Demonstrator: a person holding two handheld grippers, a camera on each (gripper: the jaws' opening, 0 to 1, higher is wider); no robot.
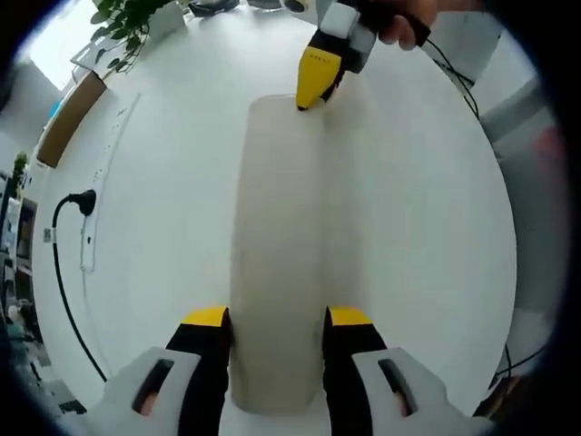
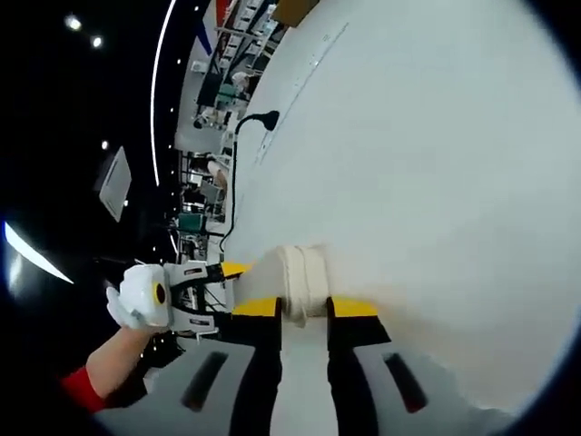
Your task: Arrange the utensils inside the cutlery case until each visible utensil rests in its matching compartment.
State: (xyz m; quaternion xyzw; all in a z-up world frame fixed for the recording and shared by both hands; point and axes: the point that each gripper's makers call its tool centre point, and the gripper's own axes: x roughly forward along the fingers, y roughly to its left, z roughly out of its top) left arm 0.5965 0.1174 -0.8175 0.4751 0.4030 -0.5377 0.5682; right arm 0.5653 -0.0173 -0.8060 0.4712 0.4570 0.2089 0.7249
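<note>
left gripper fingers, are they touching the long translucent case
Touching. The left gripper view shows the left gripper with both fingers pressed against the sides of the case, no gap visible.

- The long translucent plastic cutlery case (image 1: 277, 263) lies on the white table (image 1: 163, 227), between the jaws of the left gripper (image 1: 277, 329) at its near end.
- The right gripper (image 1: 313, 95) touches its far end.
- A black power plug (image 1: 83, 202) and white power strip (image 1: 107, 163) lie toward the table's left edge.
</note>
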